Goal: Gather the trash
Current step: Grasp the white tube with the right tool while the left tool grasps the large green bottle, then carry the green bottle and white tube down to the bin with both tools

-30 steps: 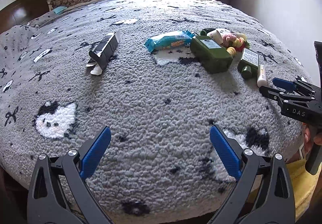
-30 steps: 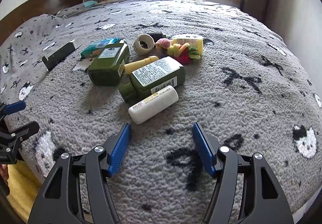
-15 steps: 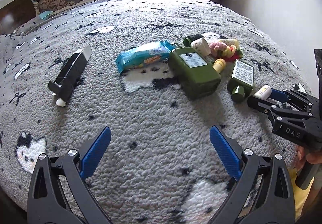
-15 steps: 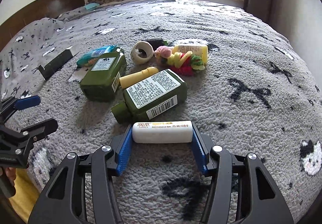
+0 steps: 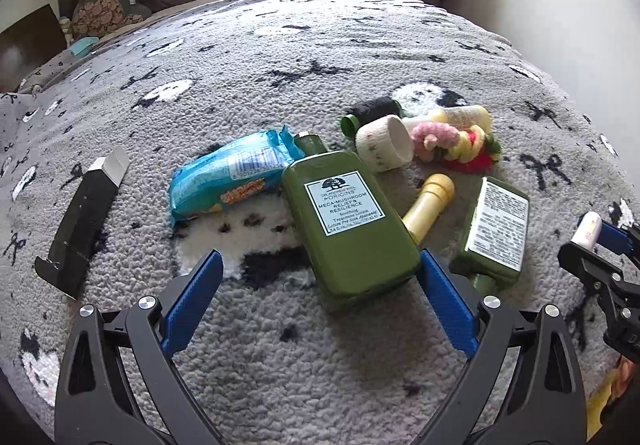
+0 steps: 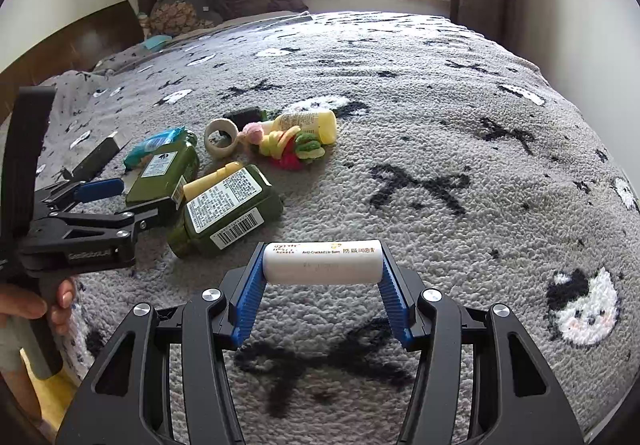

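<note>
A bed (image 6: 460, 133) covered with a fuzzy grey blanket patterned in black bows and white cat faces filled both views. The right tool (image 6: 322, 265) had its two blue pads pressed against the ends of a white lip balm tube (image 6: 322, 262), which lay crosswise between them, lifted just clear of the blanket. In the left wrist view the same tube (image 5: 587, 232) showed at the far right edge, pinched in that tool.

The left tool (image 5: 318, 303) stood wide open and held nothing. Its blue fingers (image 5: 446, 303) straddled the near end of a large green lotion bottle (image 5: 347, 223) lying flat on the blanket; the right finger sat just beside the bottle's bottom corner, and I cannot tell whether it touched. From the right wrist view, a hand (image 6: 28, 305) gripped the handle of the left tool at the left edge.

Other items lay clustered near the bottle. A blue snack wrapper (image 5: 232, 179) touched its neck on the left. A flattened black carton (image 5: 86, 223) lay well apart further left. A second green bottle (image 5: 496, 231) lay to the right, with a small yellow bottle (image 5: 430, 207) between the two. Behind them sat a cream-coloured ring of tape (image 5: 384, 143), a dark spool (image 5: 372, 110), a pale yellow bottle (image 5: 460, 115) and a bundle of pink, yellow and red hair ties (image 5: 456, 143).
</note>
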A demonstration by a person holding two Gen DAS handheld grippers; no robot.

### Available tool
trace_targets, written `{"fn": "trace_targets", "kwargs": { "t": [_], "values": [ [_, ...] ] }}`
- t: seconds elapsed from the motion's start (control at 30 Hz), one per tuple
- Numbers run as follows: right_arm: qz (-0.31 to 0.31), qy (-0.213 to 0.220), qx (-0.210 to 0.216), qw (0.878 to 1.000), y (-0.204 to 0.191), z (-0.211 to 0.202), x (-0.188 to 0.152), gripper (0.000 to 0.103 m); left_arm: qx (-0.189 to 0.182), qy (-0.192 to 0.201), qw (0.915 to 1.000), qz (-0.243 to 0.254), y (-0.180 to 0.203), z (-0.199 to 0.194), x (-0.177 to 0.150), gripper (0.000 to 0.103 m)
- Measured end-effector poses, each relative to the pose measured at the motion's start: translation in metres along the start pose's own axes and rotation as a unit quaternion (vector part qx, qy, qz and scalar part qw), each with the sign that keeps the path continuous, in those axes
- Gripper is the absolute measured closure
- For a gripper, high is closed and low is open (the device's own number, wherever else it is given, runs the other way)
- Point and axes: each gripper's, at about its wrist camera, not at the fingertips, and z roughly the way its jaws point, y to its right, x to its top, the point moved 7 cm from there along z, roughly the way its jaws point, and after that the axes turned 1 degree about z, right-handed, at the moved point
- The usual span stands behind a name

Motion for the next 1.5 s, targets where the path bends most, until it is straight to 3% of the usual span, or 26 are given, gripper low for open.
{"fn": "trace_targets", "kwargs": {
  "t": [0.17, 0.33, 0.4, 0.53, 0.63, 0.67, 1.1, 1.5],
  "values": [
    [0.000, 0.002, 0.005, 1.000, 0.003, 0.003, 0.001, 0.049, 0.023, 0.002, 0.9997, -0.009, -0.013, 0.008, 0.009, 0.011],
    [0.000, 0.002, 0.011, 1.000, 0.001, 0.008, 0.004, 0.049, 0.012, -0.008, 0.9996, -0.024, -0.013, 0.022, 0.021, 0.018],
    [0.001, 0.004, 0.012, 1.000, 0.001, 0.009, 0.005, 0.049, 0.013, -0.013, 0.9995, -0.027, -0.012, 0.029, 0.025, 0.027],
    [0.002, 0.001, 0.011, 1.000, 0.002, 0.013, 0.006, 0.049, 0.008, -0.020, 0.9993, -0.031, -0.011, 0.039, 0.029, 0.032],
    [0.000, 0.002, 0.006, 1.000, 0.001, 0.012, 0.006, 0.049, 0.010, -0.017, 0.9994, -0.029, -0.012, 0.036, 0.028, 0.054],
    [0.000, 0.003, 0.005, 1.000, 0.001, 0.011, 0.005, 0.049, 0.010, -0.014, 0.9995, -0.027, -0.012, 0.033, 0.026, 0.056],
    [-0.015, 0.021, -0.004, 1.000, -0.025, -0.042, -0.013, 0.049, -0.019, -0.014, 0.9996, -0.014, -0.016, -0.037, -0.049, 0.056],
    [-0.031, 0.021, 0.001, 0.999, -0.061, -0.094, -0.060, 0.049, -0.020, 0.013, 0.9997, 0.000, -0.014, -0.119, -0.118, 0.056]
  ]
}}
